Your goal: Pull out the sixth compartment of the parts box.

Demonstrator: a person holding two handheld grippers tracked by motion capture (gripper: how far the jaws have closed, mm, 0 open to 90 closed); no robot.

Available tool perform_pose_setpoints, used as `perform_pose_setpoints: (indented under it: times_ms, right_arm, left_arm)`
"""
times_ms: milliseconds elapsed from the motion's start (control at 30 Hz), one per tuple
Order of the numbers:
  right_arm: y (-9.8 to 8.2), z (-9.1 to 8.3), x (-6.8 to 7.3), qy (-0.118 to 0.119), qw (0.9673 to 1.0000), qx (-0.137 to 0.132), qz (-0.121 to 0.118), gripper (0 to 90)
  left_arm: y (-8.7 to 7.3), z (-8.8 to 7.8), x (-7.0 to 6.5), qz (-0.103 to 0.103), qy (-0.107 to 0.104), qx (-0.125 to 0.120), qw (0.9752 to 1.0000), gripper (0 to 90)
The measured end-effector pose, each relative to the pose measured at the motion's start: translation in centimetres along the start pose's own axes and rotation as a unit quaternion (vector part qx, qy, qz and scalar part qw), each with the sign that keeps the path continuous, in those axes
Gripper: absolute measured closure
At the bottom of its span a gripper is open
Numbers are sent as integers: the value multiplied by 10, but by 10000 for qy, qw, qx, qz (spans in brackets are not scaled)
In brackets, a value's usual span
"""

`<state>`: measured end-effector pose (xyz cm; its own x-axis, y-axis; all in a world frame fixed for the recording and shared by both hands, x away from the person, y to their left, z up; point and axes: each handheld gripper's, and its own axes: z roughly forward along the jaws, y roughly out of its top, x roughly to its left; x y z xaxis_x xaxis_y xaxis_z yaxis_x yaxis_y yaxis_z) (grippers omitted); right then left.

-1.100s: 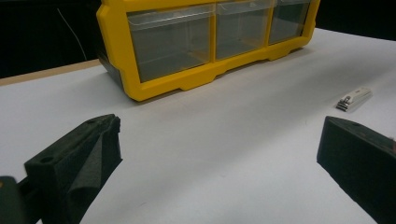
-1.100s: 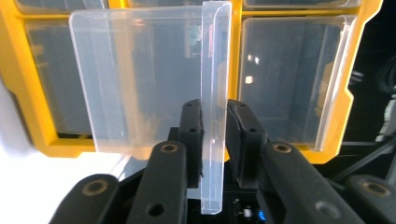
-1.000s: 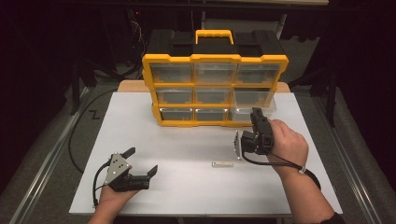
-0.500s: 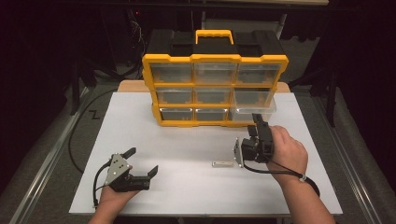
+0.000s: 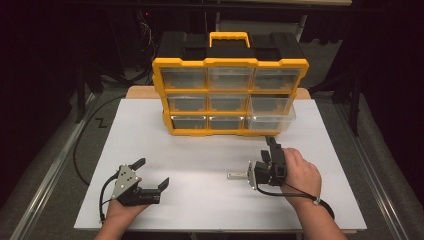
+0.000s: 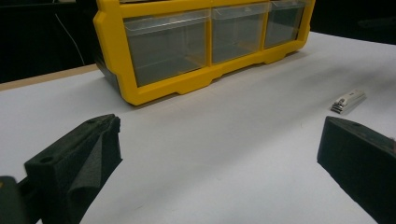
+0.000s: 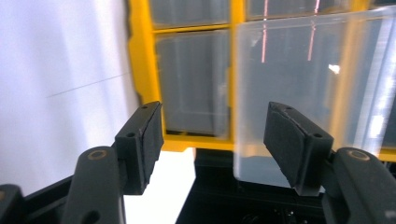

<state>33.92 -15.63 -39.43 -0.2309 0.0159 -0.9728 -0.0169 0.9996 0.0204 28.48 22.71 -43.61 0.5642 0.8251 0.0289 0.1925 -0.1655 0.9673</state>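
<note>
A small metal nail clipper lies on the white table, just left of my right hand. My right gripper points at the yellow organizer. Its jaws have just been opening and stand apart with nothing between them. The organizer's clear bottom right drawer is pulled out. My left gripper rests open at the front left of the table, aimed toward the organizer and the clipper, holding nothing.
The white tabletop carries the organizer at its back. The organizer has a black top and a yellow handle. A black cable trails off the table's left side. Dark floor surrounds the table.
My right hand has sunk toward the table and come nearer the front edge, beside the clipper. The left gripper and the clipper have stayed put.
</note>
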Motion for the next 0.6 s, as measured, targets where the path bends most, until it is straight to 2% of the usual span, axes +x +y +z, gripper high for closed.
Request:
perform_pose_setpoints:
  times_ms: [300, 333, 600]
  right_arm:
    - [-4, 0, 25, 231, 9997, 78, 63, 363]
    - [-5, 0, 28, 217, 9997, 25, 84, 362]
    - [-14, -8, 46, 292, 9993, 120, 185, 351]
  left_arm:
    - [0, 0, -1, 15, -7, -11, 10000, 3]
    - [-1, 0, -1, 16, -7, -17, 10000, 3]
    - [-1, 1, -2, 23, -17, -15, 10000, 3]
